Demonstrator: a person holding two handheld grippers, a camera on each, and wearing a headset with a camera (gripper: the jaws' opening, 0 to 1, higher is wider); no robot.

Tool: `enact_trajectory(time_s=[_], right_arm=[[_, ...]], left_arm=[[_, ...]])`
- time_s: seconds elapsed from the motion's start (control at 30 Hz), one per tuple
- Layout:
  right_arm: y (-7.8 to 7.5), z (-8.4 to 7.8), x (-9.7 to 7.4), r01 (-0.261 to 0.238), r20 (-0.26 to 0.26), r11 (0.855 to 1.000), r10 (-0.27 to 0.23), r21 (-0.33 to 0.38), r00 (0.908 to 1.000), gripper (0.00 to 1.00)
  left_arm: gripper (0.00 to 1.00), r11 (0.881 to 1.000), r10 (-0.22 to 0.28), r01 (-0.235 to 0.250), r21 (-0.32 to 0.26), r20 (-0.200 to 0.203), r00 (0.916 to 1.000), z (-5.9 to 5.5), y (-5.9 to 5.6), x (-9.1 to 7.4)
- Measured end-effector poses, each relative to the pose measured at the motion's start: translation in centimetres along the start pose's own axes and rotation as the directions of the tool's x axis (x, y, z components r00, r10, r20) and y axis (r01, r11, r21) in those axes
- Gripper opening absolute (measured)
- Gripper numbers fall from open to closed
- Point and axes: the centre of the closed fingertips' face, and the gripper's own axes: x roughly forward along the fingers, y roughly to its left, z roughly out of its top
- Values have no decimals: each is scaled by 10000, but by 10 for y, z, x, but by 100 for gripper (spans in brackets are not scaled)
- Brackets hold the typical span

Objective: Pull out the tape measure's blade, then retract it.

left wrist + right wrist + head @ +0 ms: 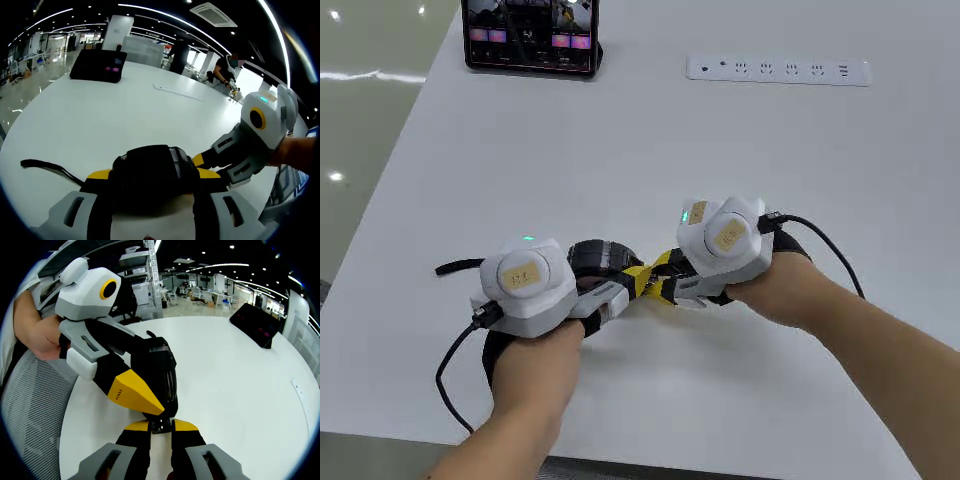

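Left gripper (152,176) clamps the tape measure (150,165); right gripper (161,426) pinches the blade hook (161,430) between its tips; slipping could snap it back.

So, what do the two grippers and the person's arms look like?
The left gripper and right gripper have white-grey bodies, black jaws with yellow tips, a tan sticker and green light on top, and a black cable each. Forearms are bare.

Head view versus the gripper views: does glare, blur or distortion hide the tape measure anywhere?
No. Head view: even light, sharp, only soft shadows on the table, tape measure clear. Left gripper view: fisheye bend, tape measure close and slightly soft. Right gripper view: same bend, tape measure crisp.
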Motion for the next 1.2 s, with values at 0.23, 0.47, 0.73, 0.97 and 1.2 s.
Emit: enact_trajectory(time_s=[0.23,0.47,0.73,0.97,1.2], right_arm=[[-3,0,-7,-31,116,10000,30,29,9999,16],[-3,4,-12,37,337,9998,-43,179,9994,28],[-2,4,-14,140,433,9994,-154,326,9989,34],[-4,6,-19,328,523,9988,-347,369,9980,37],[-6,7,-24,551,630,9971,-583,526,9963,45]], left_arm=[[61,9999,-140,139,100,14,9999,1,0,1],[61,9984,-283,289,489,-133,9995,2,0,-1],[58,9975,-391,407,586,-271,9989,1,1,-6],[56,9962,-493,509,708,-241,9985,2,1,-8],[57,9941,-575,604,905,-341,9978,2,-1,-12]])
